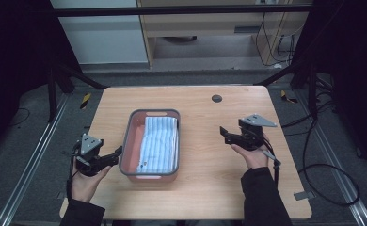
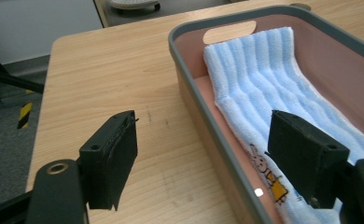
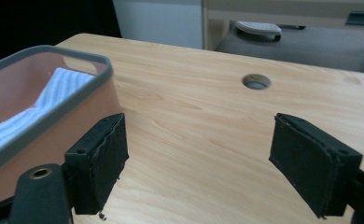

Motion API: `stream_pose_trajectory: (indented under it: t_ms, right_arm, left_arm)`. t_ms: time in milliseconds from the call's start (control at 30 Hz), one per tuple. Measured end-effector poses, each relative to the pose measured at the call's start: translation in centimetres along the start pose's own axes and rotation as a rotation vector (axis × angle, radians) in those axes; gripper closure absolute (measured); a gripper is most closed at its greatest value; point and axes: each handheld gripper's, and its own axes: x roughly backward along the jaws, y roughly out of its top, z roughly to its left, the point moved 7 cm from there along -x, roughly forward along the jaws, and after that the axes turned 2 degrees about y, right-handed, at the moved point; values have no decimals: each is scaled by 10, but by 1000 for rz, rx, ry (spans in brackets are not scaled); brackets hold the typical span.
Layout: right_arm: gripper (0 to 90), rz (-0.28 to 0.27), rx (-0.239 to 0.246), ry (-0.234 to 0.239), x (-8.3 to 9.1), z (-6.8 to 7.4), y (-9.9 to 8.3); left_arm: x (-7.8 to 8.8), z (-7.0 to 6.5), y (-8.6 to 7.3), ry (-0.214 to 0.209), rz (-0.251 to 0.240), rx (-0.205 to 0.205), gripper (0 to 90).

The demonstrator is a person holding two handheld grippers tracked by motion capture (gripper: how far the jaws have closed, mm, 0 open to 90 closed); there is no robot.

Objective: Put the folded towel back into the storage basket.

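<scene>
A pink basket with a grey rim (image 1: 155,112) stands in the middle of the wooden table (image 1: 210,169). A folded blue-and-white striped towel (image 1: 159,143) lies in its right half. My left gripper (image 1: 118,152) is open at the basket's left wall. In the left gripper view its jaws (image 2: 203,140) straddle the rim (image 2: 208,116), one over the table, the other over the towel (image 2: 264,79), which has a small printed picture near its end. My right gripper (image 1: 224,133) is open above bare wood, right of the basket, with nothing between its jaws (image 3: 201,144).
A round cable hole (image 1: 216,98) sits in the table's far side, also seen ahead of the right gripper as the hole (image 3: 256,81). Cables lie on the floor at the right. Bare wood lies between the basket (image 3: 54,119) and the right gripper.
</scene>
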Motion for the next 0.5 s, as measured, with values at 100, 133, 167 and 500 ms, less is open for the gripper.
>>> stream_pose_trajectory:
  t_ms: [100,133,167,500]
  right_arm:
    - [191,-1,-8,-5,13,-13,-13]
    - [191,-1,-10,-5,16,-17,-17]
    - [191,3,-10,-6,21,-21,-22]
    - [186,26,9,-15,45,-36,-56]
  left_arm:
    - [0,7,-5,20,10,-12,239]
    - [0,10,-7,24,11,-10,241]
    - [1,12,-9,24,12,-7,244]
    - [7,40,-26,60,8,19,272]
